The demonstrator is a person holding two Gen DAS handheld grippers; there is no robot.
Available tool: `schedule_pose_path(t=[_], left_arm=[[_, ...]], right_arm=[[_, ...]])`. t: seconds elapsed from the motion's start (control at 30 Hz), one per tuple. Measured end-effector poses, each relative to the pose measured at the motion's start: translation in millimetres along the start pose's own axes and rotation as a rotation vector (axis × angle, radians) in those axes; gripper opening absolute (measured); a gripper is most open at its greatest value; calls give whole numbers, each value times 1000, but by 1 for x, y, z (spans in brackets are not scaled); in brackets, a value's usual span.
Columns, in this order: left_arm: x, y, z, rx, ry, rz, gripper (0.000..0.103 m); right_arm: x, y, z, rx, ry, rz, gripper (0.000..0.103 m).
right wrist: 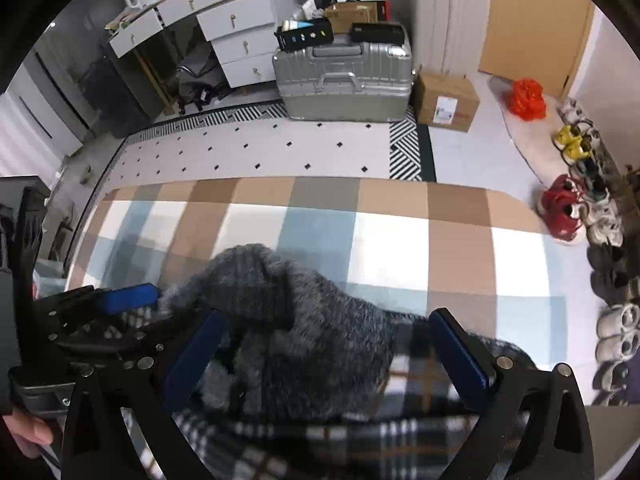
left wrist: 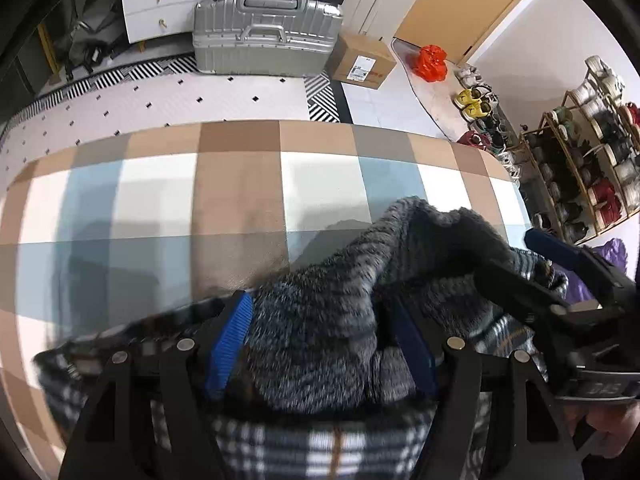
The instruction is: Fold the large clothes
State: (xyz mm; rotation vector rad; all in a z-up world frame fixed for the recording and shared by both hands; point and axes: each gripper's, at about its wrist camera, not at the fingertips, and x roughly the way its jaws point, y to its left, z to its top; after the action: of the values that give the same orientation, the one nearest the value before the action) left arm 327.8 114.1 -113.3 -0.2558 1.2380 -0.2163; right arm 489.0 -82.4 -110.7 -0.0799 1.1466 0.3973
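Fleecy grey lining of plaid garment (left wrist: 320, 340) bunched on checked mat (left wrist: 240, 184), directly between fingers of left gripper (left wrist: 320, 344) and right gripper (right wrist: 324, 356). Both spread wide, side by side, equally near; garment's long axis unclear.

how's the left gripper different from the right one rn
The left gripper has its fingers set narrower, packed with the fuzzy grey lining; the right gripper has its fingers spread wider, with the plaid fabric showing between them too. Both straddle the same garment over the checked surface.
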Motion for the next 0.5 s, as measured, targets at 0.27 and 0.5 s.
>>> schedule_pose_path(t=[0.27,0.5], left_arm=[[-5,3,-2,20,-72,10,21],[-31,-7,-8,41,-146,33,4]], right_arm=[[29,0,-7,-56,40,-83,38],[7,13,-18,-157,-30,-182,12]])
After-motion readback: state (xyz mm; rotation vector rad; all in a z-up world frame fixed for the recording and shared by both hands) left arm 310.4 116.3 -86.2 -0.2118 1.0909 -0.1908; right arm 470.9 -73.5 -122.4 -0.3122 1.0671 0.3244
